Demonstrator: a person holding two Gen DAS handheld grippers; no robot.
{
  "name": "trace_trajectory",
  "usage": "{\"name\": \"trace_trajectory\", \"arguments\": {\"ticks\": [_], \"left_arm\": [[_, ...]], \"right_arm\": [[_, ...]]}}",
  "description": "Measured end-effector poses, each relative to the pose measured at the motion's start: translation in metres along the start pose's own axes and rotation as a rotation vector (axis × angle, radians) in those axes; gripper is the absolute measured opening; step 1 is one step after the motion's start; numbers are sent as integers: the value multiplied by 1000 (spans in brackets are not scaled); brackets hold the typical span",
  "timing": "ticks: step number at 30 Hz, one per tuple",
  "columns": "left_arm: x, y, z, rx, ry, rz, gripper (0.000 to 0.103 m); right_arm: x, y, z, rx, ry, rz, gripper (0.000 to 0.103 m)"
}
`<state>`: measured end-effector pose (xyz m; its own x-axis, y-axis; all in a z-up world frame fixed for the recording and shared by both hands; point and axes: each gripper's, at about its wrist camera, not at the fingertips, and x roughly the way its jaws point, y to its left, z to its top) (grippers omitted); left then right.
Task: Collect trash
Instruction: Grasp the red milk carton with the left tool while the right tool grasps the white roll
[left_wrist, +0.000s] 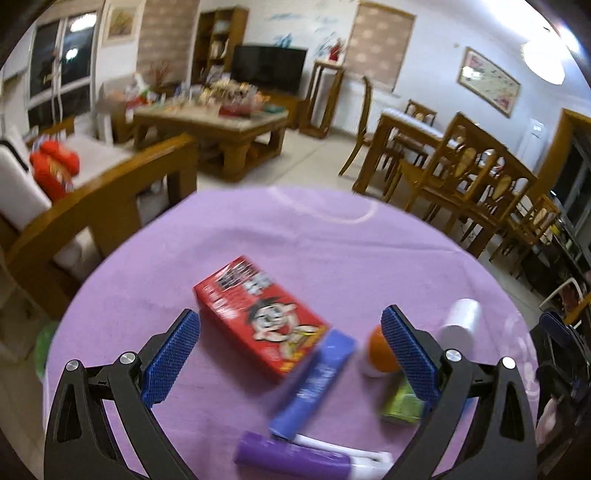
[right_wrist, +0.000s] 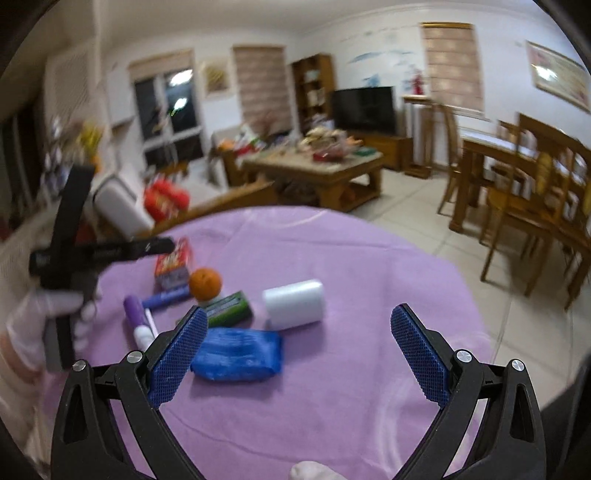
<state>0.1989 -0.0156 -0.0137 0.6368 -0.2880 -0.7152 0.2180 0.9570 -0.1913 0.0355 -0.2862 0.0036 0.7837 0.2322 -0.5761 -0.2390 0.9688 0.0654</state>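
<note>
Between the wide-open, empty left gripper (left_wrist: 290, 345) fingers lies the red box (left_wrist: 258, 314); right gripper (right_wrist: 299, 345) likewise.

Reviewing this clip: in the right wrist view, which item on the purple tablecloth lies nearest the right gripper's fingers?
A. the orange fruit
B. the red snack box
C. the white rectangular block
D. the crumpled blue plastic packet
D: the crumpled blue plastic packet lies right beside the right gripper's left finger, while the white rectangular block, round orange fruit and red snack box sit farther back on the purple tablecloth.
</note>
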Motion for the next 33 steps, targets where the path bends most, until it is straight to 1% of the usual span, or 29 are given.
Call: {"name": "trace_trajectory", "arguments": {"ticks": [3, 4, 10, 12, 14, 17, 19, 20, 21, 22, 23, 24, 25, 27, 28, 30, 32, 33], "left_arm": [[10, 11, 3, -23, 38, -1, 98], [9, 17, -2, -27, 50, 1, 98], [22, 16, -4, -45, 107, 12, 98], [27, 16, -5, -52, 122, 11, 97], [28, 15, -5, -50, 114, 19, 97], [28, 16, -5, -62, 104, -4, 97], [28, 15, -6, -32, 110, -6, 96], [28, 14, -7, -10, 110, -3, 94], [26, 12, -8, 4, 107, -1, 92], [25, 14, -8, 14, 99, 0, 85], [24, 16, -9, 28, 94, 14, 72], [23, 18, -10, 41, 90, 45, 63], [24, 19, -10, 55, 87, 78, 49], [22, 24, -11, 55, 80, 55, 49], [20, 27, -11, 45, 78, 37, 49], [19, 27, -10, 44, 77, 25, 49], [17, 29, -11, 40, 70, 11, 49], [16, 30, -11, 32, 64, -9, 49]], "right_arm": [[26, 15, 6, -52, 52, -18, 98], [36, 19, 9, -59, 76, -25, 98], [76, 16, 18, -43, 178, -31, 98], [83, 10, 19, -44, 189, -26, 98], [90, 11, 20, -57, 210, -30, 98], [106, 12, 20, -52, 257, -18, 98], [109, 10, 20, -48, 261, -31, 96], [110, 10, 20, -44, 257, -34, 93], [111, 10, 20, -39, 256, -29, 88], [113, 8, 19, -35, 259, -28, 83], [113, 8, 19, -32, 261, -26, 80], [114, 7, 19, -28, 264, -24, 69], [116, 7, 21, -26, 272, -28, 58], [118, 6, 20, -22, 283, -25, 51], [117, 5, 20, -19, 284, -11, 51], [116, 6, 20, -19, 280, 4, 50], [109, 7, 20, -18, 264, 12, 50], [106, 7, 20, -15, 252, 13, 50]]}}
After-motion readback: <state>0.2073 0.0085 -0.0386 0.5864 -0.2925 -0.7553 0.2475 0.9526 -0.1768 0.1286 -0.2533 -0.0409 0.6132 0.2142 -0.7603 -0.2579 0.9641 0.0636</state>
